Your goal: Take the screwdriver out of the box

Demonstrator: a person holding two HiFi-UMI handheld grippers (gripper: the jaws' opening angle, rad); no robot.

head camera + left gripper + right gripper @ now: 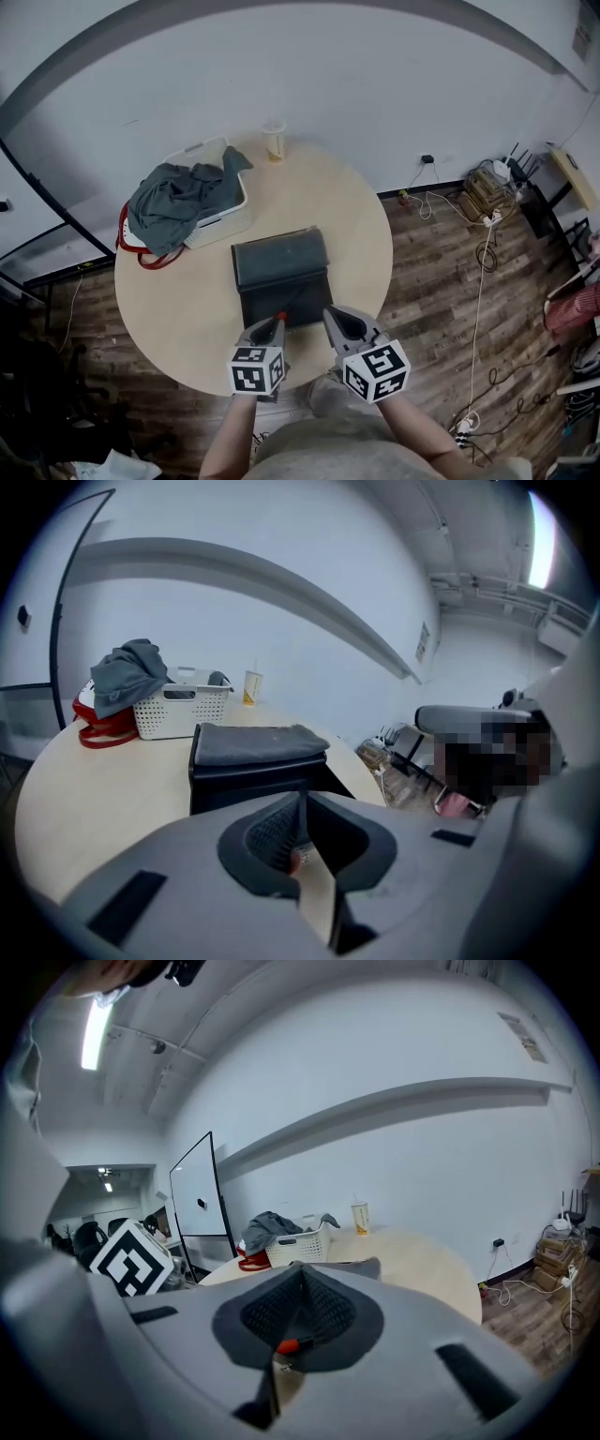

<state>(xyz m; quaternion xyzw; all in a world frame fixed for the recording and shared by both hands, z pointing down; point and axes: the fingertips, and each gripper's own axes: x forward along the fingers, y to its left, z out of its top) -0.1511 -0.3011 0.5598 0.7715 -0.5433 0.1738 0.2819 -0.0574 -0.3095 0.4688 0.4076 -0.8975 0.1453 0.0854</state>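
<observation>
A dark box with a grey top stands shut at the middle of the round table; it also fills the middle of the left gripper view. No screwdriver is visible. My left gripper is at the box's near face, jaws closed together. A small red-orange bit shows at its tip; I cannot tell what it is. My right gripper is beside it at the box's near right corner, its jaws meeting with nothing clearly between them.
A white basket holding a grey cloth stands at the table's back left, with a red bag beside it. A cup stands at the far edge. Cables lie on the wooden floor to the right.
</observation>
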